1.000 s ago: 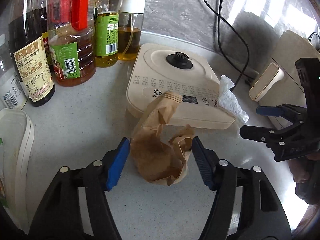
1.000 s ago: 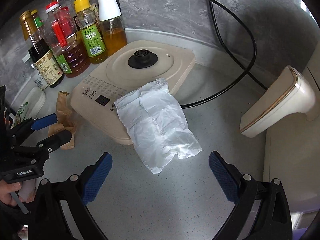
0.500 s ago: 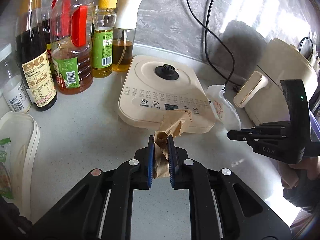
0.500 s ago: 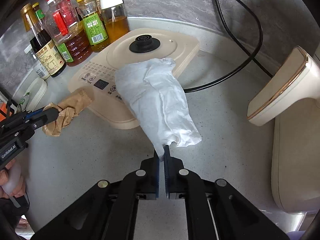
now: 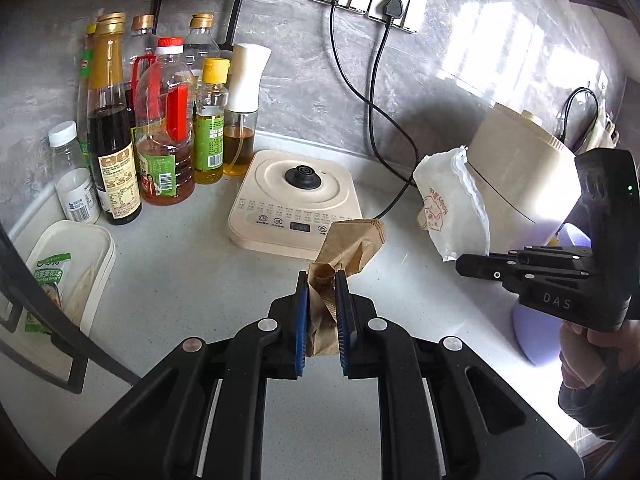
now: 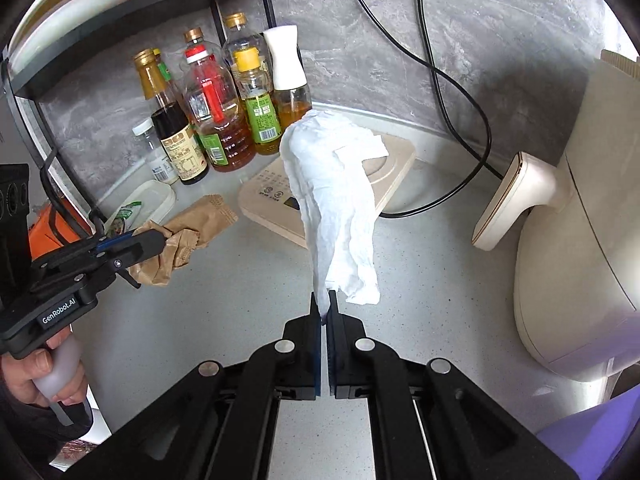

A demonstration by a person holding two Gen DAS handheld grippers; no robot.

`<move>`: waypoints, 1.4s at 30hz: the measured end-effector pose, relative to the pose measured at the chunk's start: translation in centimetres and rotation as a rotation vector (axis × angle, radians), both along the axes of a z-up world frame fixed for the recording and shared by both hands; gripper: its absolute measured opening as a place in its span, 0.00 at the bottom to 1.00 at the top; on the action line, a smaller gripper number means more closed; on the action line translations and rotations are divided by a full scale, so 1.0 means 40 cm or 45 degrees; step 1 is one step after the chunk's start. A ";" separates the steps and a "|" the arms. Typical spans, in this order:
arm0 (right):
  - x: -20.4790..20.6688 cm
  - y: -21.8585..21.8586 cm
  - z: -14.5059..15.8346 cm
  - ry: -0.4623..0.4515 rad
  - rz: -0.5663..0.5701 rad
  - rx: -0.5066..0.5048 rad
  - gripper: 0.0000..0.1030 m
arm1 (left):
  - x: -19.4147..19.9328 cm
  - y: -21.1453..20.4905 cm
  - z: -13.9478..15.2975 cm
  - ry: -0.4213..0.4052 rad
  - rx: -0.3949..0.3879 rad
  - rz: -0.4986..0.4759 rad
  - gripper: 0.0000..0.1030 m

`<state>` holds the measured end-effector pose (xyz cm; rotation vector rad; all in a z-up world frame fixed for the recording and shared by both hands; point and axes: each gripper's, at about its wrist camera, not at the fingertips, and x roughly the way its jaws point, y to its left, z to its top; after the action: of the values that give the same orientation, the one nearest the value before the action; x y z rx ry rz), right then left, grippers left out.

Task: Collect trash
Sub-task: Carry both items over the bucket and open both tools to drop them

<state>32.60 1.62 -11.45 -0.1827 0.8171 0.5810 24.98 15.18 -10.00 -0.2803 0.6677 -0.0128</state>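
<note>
The left tongs (image 5: 322, 280) are clamped on a crumpled brown paper bag (image 5: 344, 256), lifted clear of the grey worktop (image 5: 192, 280) in front of the cream kettle base (image 5: 296, 200). The right tongs (image 6: 324, 300) are pinched tight on a corner of a white paper wrapper (image 6: 336, 200) (red print shows on it in the left view), which stands up off the worktop. Oil and sauce bottles (image 5: 160, 136) line the wall behind, and a cream air fryer (image 6: 580, 220) stands on the right.

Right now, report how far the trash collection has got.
Done: both scraps are off the counter. In hand: left gripper clamps the brown paper bag; right gripper pinches the white paper wrapper. Left: binning both; no bin is clearly visible.
</note>
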 end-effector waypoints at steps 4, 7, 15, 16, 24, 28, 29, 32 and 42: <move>-0.062 -0.028 0.067 -0.073 0.041 0.036 0.03 | -0.040 -0.028 0.021 -0.003 0.002 0.035 0.12; -0.106 -0.060 0.117 -0.125 0.065 0.067 0.03 | -0.062 -0.062 0.045 -0.013 0.014 0.045 0.12; -0.192 -0.226 0.194 -0.184 0.047 0.126 0.03 | -0.079 -0.193 0.101 -0.050 0.037 -0.002 0.12; -0.201 -0.251 0.198 -0.188 0.035 0.128 0.03 | -0.078 -0.213 0.107 -0.053 0.039 -0.013 0.12; -0.267 -0.475 0.217 -0.213 -0.125 0.157 0.03 | -0.066 -0.395 0.151 -0.098 0.066 -0.136 0.12; -0.298 -0.578 0.213 -0.214 -0.211 0.171 0.03 | -0.058 -0.480 0.171 -0.121 0.075 -0.194 0.12; -0.306 -0.602 0.211 -0.213 -0.231 0.173 0.03 | -0.057 -0.501 0.176 -0.127 0.077 -0.206 0.13; -0.330 -0.667 0.202 -0.211 -0.272 0.176 0.03 | -0.048 -0.556 0.191 -0.145 0.082 -0.246 0.13; -0.370 -0.798 0.185 -0.207 -0.328 0.166 0.03 | -0.046 -0.683 0.232 -0.203 0.080 -0.307 0.13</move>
<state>17.79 -30.30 -4.04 -0.0039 0.6310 0.3690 23.14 -12.12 -0.72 -0.1356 0.5390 -0.2419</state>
